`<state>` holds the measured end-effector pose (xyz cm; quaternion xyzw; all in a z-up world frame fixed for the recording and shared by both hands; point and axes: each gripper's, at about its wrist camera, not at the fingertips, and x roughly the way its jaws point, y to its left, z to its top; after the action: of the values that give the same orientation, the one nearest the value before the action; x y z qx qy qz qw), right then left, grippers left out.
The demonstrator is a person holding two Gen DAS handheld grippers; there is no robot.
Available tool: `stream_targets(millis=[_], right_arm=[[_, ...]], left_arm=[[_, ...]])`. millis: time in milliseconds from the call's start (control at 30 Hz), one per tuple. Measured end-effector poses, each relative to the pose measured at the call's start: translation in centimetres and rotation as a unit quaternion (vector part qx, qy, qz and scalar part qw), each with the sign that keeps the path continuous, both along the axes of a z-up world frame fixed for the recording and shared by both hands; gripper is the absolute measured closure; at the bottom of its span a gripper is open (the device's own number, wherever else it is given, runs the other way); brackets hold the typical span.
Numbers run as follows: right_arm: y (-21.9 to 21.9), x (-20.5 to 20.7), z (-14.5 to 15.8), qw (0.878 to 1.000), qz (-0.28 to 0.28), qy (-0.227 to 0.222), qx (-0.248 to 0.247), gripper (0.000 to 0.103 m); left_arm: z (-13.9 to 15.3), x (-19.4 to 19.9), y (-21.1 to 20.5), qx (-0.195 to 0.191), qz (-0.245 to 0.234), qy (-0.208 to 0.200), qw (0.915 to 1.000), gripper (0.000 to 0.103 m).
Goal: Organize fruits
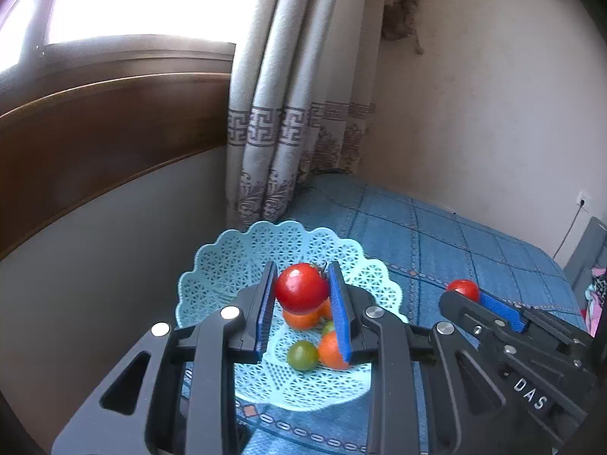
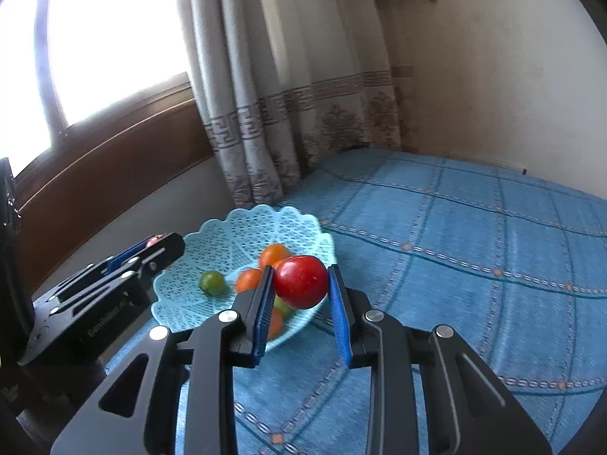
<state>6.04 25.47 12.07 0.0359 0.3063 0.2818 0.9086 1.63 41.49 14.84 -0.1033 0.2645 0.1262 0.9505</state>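
The basket (image 2: pixel 242 235) sits at the bed's (image 2: pixel 474 250) far left corner (by the curtain (image 2: pixel 242 113)). Fruit (image 2: pixel 211 282) lies in it.

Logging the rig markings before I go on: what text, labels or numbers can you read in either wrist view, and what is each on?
"DAS": white letters on the black body of the right gripper, seen in the left wrist view.
White lettering on the side of the left gripper, seen in the right wrist view: too blurred to read.
No text on the basket, the tomatoes, the bedspread or the curtain.
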Motion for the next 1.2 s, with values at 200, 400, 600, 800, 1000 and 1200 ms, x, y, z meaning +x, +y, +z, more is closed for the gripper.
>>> stream_targets(millis=[200, 400, 600, 800, 1000, 1200], right_arm=[[3.0, 0.5, -0.4, 1.000, 0.023, 0.006, -0.002, 0.075], [4.1, 0.9, -1.4, 1.000, 0.026, 0.014, -0.009, 0.075], [4.1, 1.3, -2.0, 0.999, 0.024, 0.022, -0.008, 0.074], [3.8, 1.1, -2.0, 1.000, 0.011, 0.007, -0.003, 0.047], [3.4, 1.3, -2.1, 1.000, 0.000, 0.008, -0.010, 0.047], [2.8, 1.3, -2.1, 1.000, -0.020, 0.003, -0.014, 0.036]], left_arm=[[-0.4, 0.4, 1.4, -0.012, 0.015, 0.010, 0.9998, 0.070], [-0.2, 0.2, 2.6, -0.021, 0.037, 0.005, 0.9991, 0.053], [-0.2, 0.0, 3.1, -0.023, 0.050, 0.004, 0.9985, 0.039], [-0.1, 0.0, 2.8, -0.010, 0.057, -0.002, 0.9983, 0.018], [-0.1, -0.1, 3.2, -0.006, 0.070, -0.005, 0.9975, 0.010], [-0.1, 0.0, 3.3, 0.005, 0.079, -0.008, 0.9968, 0.005]])
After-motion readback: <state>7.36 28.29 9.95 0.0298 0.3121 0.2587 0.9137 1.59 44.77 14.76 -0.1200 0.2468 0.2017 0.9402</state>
